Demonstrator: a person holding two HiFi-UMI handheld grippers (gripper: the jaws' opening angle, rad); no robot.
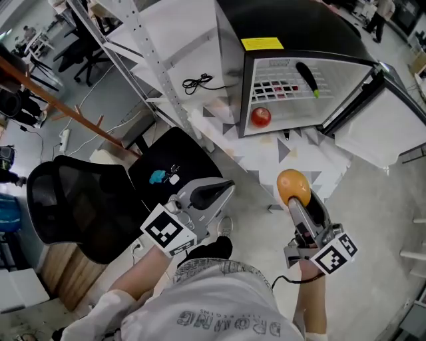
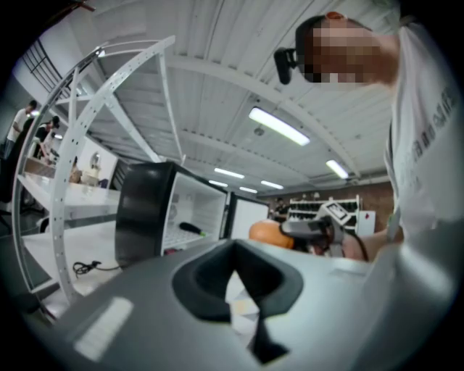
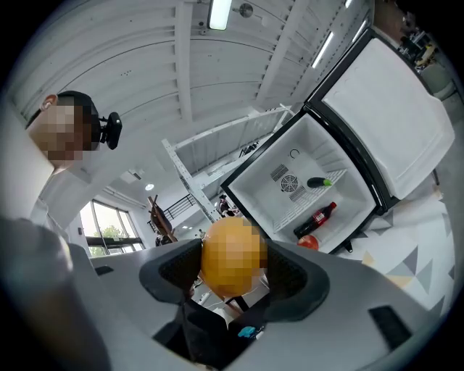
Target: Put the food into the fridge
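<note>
Right gripper (image 1: 297, 200) clamps orange (image 1: 293, 186), aimed at open fridge (image 1: 286, 26) far ahead, likely for loading. Left gripper (image 1: 225, 188) jaws together, empty, near, clear of path.

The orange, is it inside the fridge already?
No, the orange is clamped in the right gripper, out in front of the open fridge.

The orange (image 1: 293, 186) is plain bright orange. The fridge (image 1: 293, 26) is black outside and white inside, with a yellow sticker (image 1: 261, 44) on top. In there: a red round fruit (image 1: 260, 117), a dark green cucumber (image 1: 307, 78) with a lighter tip, and a dark bottle (image 3: 316, 219) with a red label. The left gripper (image 1: 223, 188) and right gripper (image 1: 297, 202) are grey with black pads and black-and-white checkered cubes. The floor mat (image 1: 293, 150) is white with grey triangles.
</note>
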